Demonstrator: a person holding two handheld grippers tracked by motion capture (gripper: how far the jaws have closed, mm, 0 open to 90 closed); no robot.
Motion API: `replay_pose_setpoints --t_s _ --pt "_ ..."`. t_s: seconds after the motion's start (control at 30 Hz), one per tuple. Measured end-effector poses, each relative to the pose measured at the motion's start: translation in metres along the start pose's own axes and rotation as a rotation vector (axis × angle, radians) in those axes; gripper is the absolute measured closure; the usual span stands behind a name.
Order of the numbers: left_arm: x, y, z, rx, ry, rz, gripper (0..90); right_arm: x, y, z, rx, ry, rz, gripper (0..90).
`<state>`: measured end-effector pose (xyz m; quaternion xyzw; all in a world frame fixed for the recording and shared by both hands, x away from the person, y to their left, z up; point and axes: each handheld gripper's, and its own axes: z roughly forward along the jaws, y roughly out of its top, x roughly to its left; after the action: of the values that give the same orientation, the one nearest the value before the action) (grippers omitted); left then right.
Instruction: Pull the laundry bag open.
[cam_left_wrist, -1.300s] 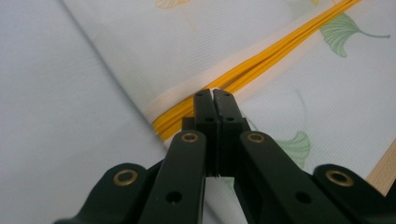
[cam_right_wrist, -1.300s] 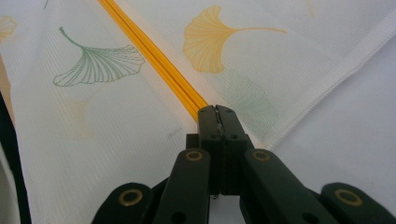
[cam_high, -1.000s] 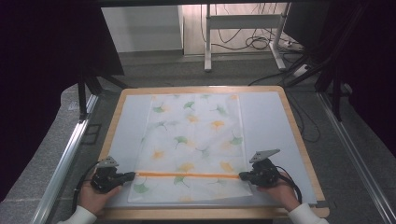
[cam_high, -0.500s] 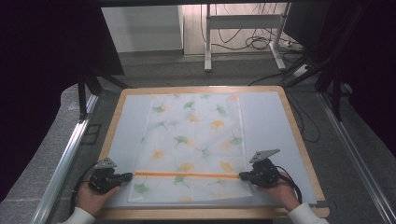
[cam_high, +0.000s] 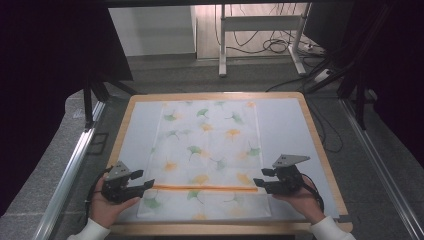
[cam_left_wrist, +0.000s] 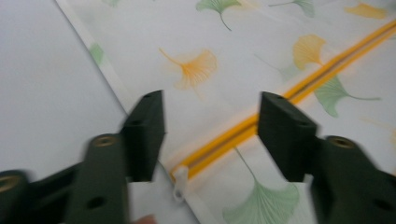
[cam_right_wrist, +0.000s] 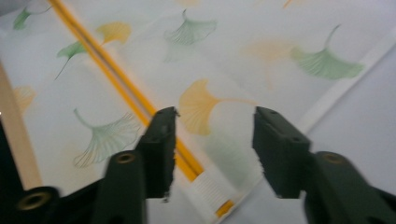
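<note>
Where the fixed camera looks down from above, a translucent zip bag (cam_high: 207, 160) printed with green and orange ginkgo leaves lies flat on a pale mat (cam_high: 287, 125) inside a wooden-rimmed table (cam_high: 320, 145), and its orange zipper strip (cam_high: 202, 188) runs straight across between the two tools. At one end of that strip sits the left gripper (cam_high: 148, 184), held in a hand (cam_high: 107, 205) with a white cuff, jaws pointing along the strip toward the other tool; at the far end sits the right gripper (cam_high: 258, 183), gripped by the other hand (cam_high: 297, 200), jaws pointing back. Both have just been opening, and nothing is pinched between either pair. From the left gripper view, the left gripper (cam_left_wrist: 210, 126) stands with its jaws wide apart above the bag (cam_left_wrist: 233, 46); the zipper strip (cam_left_wrist: 280, 100) starts just ahead of the gap and runs away up and past the jaw on the right, while a small white slider tab (cam_left_wrist: 180, 186) lies low in the gap, close to the other jaw. From the right gripper view, the right gripper (cam_right_wrist: 215, 140) is likewise spread wide, hovering over the bag's corner (cam_right_wrist: 233, 51); the zipper strip (cam_right_wrist: 116, 79) passes under the jaw on the left and ends just below the gap, with the pale mat (cam_right_wrist: 364, 116) beyond the opposite jaw.
</note>
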<state>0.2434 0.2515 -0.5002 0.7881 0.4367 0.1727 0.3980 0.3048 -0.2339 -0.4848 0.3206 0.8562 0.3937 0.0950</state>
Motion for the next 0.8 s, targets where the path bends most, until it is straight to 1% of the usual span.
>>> replay_pose_setpoints --t_s 0.07,0.13,0.23,0.37,0.5,0.53,0.7,0.8 --pt "-0.001 0.007 0.001 -0.017 0.012 0.004 30.3 -0.002 -0.001 -0.001 -0.011 -0.005 -0.002 41.1" --pt "0.001 0.014 0.003 -0.019 0.009 -0.002 27.5 -0.006 -0.003 -0.002 -0.022 -0.015 0.001 38.5" --pt "0.004 0.02 0.005 -0.034 0.006 -0.014 25.6 -0.012 -0.004 -0.005 -0.047 -0.036 0.014 37.5" --pt "0.008 0.021 0.008 -0.052 0.006 -0.041 24.6 -0.019 -0.005 -0.01 -0.073 -0.07 0.035 36.7" --pt "0.01 0.02 0.007 -0.056 0.01 -0.041 24.3 -0.024 -0.005 -0.012 -0.082 -0.089 0.048 36.2" --pt "0.012 0.02 0.006 -0.058 0.01 -0.043 24.3 -0.025 -0.005 -0.012 -0.083 -0.095 0.045 36.1" --pt "0.016 0.018 0.003 -0.068 0.015 -0.056 24.1 -0.027 -0.006 -0.013 -0.083 -0.104 0.051 35.7" --pt "0.016 0.018 0.003 -0.065 0.013 -0.053 24.0 -0.026 -0.007 -0.014 -0.084 -0.106 0.05 35.5"
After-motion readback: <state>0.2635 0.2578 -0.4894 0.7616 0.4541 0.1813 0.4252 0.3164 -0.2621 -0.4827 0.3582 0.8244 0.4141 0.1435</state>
